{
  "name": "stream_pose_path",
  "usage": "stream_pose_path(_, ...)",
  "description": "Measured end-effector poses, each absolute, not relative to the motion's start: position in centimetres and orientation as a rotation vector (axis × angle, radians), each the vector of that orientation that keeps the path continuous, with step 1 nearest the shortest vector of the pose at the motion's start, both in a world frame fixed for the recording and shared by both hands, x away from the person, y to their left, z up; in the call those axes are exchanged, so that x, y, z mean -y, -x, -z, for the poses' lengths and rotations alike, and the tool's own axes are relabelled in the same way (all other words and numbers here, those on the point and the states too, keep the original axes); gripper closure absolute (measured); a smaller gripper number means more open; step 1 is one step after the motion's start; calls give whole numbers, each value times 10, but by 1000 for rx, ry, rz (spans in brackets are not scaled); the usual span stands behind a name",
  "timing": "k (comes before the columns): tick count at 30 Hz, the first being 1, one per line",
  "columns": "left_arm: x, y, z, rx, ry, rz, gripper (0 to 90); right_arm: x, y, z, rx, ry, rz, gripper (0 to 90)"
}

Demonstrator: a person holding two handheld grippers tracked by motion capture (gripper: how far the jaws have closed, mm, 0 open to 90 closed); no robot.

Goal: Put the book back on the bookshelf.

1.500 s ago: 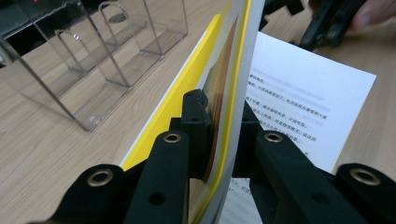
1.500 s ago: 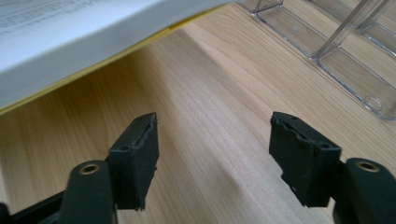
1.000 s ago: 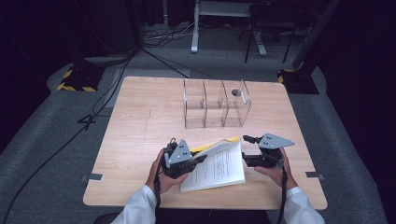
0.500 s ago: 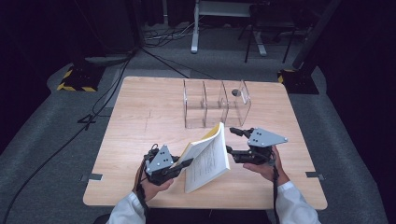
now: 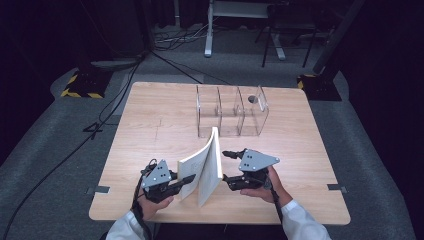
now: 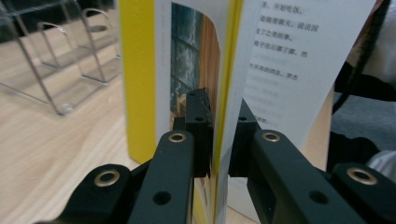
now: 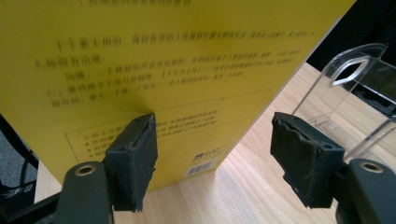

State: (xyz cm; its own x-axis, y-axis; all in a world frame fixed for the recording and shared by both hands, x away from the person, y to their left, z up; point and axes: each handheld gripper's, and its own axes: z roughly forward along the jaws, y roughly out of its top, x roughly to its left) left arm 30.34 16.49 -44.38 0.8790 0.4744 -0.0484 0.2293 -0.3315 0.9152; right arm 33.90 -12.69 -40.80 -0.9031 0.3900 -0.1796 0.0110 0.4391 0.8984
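The left gripper (image 5: 187,178), nearest the person, has its two black jaws pressed together on the front cover of the thin yellow-covered paperback book (image 5: 206,165). In the left gripper view the pads (image 6: 200,126) sit either side of that cover, with the printed white pages falling away to the right. That pinch seems to be what keeps the book on end: it stands on its lower edge on the light wooden table (image 5: 150,125), directly ahead of this gripper and fanned partly open.

The right gripper (image 5: 226,165) is on the book's other side with its jaws spread and nothing between them. In the right gripper view the yellow back cover (image 7: 154,70) fills the space just beyond the left-hand pad, so this gripper probably acts as a backstop or is lining up for its own hold; whether a pad touches the cover I cannot tell.

Beyond both grippers stands the clear acrylic three-compartment file holder (image 5: 231,110), apart from the book. An upright book would suit one of its slots.
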Motion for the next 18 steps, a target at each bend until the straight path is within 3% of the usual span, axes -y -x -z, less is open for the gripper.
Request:
stream_pose_path(12, -143, -319, 450, -443, -1898, -180, 809, 127, -341, 413, -2339, -373, -1464, 280)
stream_pose_path(18, -119, -337, 452, -428, -1876, -123, 801, 151, -345, 413, -2313, -432, -1417, 279)
